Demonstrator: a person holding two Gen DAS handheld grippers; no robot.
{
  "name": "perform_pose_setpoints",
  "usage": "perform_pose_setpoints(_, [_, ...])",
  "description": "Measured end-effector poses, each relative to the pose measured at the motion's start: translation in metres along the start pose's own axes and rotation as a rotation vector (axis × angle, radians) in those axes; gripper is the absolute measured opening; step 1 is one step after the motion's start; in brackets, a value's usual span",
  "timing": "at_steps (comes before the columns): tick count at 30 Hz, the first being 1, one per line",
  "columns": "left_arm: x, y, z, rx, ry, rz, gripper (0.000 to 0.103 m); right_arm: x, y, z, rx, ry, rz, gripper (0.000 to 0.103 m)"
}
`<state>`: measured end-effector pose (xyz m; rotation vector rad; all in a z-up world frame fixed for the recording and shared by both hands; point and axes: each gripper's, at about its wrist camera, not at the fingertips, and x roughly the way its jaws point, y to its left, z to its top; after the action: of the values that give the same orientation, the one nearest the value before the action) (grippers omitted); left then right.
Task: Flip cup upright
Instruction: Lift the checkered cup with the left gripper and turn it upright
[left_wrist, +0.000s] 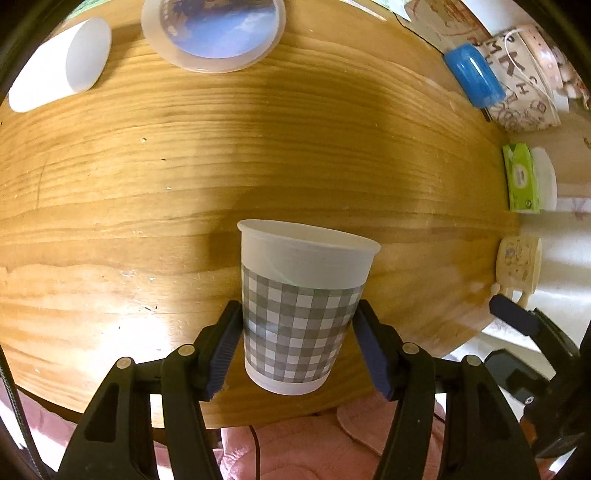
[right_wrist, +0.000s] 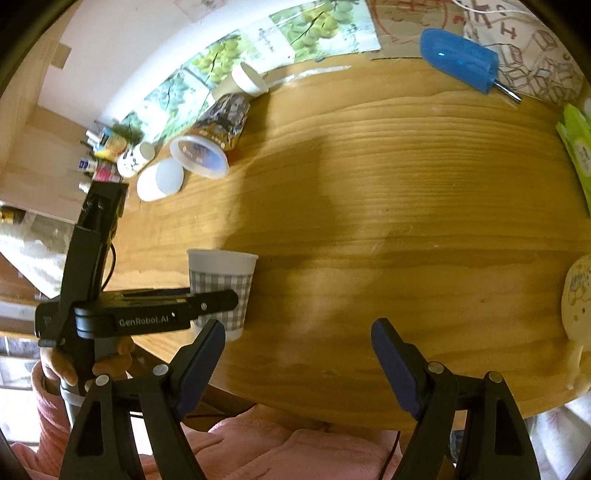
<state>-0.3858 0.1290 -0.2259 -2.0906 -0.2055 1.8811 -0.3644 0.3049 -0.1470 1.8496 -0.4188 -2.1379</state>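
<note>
A plastic cup (left_wrist: 299, 314) with a grey checked band stands upright, mouth up, near the front edge of the wooden table (left_wrist: 258, 155). My left gripper (left_wrist: 295, 343) has its pads on both sides of the cup's lower half; the left pad touches it, the right pad shows a thin gap. In the right wrist view the same cup (right_wrist: 221, 280) stands on the table with the left gripper's finger across it. My right gripper (right_wrist: 297, 363) is open and empty over the table's front edge, to the right of the cup.
A white cup (left_wrist: 62, 66) and a printed cup (left_wrist: 214, 29) lie on their sides at the back left. A blue bottle (left_wrist: 474, 75), a green tissue pack (left_wrist: 521, 177) and a cream disc (left_wrist: 517, 266) sit along the right edge.
</note>
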Motion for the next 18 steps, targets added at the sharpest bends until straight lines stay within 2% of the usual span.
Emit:
perform_pose_setpoints(5, [0.001,0.001,0.004,-0.027,-0.019,-0.004,0.067,0.006,0.003,0.001,-0.034,0.03,0.013,0.082])
perform_pose_setpoints(11, [-0.002,0.015,0.006,-0.082,0.002,-0.038,0.068,0.008,0.007,0.0,-0.063,0.049,0.038,0.082])
perform_pose_setpoints(18, [-0.013,0.022,0.006,-0.113,-0.025,-0.053,0.078,0.011,0.009,0.002,-0.079,0.065,0.09,0.082])
